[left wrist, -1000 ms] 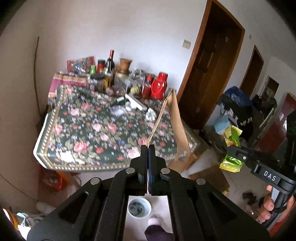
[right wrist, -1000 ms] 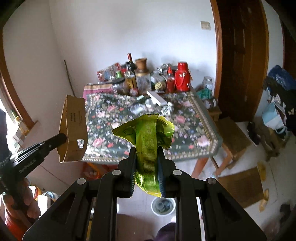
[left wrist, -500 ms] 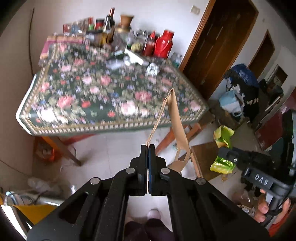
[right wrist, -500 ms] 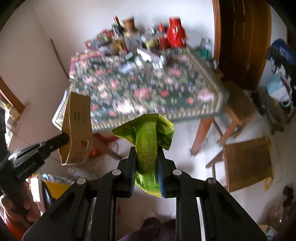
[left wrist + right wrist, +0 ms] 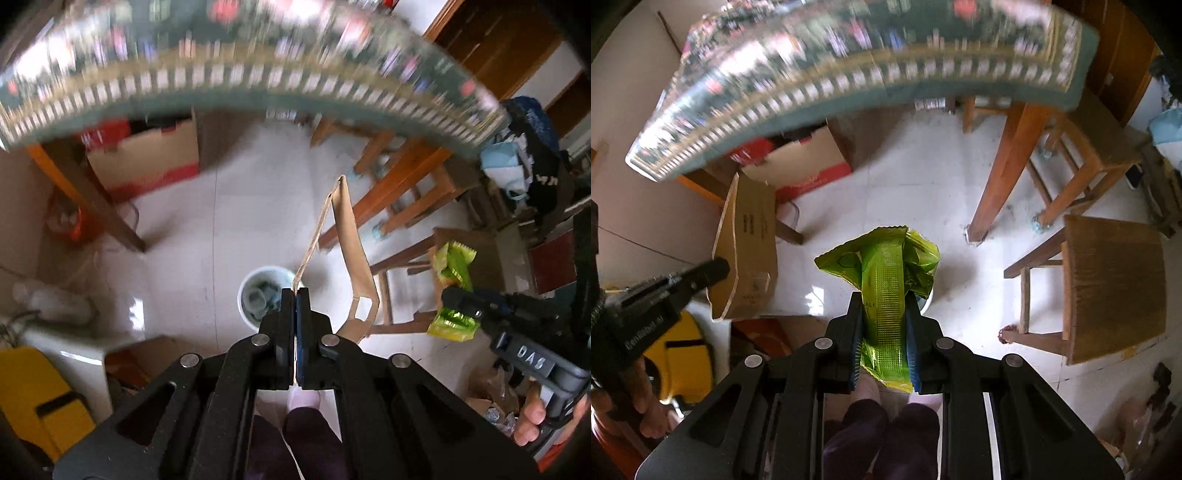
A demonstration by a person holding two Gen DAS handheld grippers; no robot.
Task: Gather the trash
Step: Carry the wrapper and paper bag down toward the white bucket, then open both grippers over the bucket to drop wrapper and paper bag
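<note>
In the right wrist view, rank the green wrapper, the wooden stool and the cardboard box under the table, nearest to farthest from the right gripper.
1. green wrapper, clamped in the right gripper.
2. wooden stool, on the floor at right.
3. cardboard box, under the table at upper left.

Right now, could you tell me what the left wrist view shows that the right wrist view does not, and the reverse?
Only the left wrist view shows the white bin's open mouth with scraps inside, and a pile of clothes at right.

Only the right wrist view shows the printed face of the cardboard piece and the whole wooden stool seat.

Both show the green wrapper clamped in the right gripper, the left gripper pinching the cardboard, and the floral tablecloth's edge.
</note>
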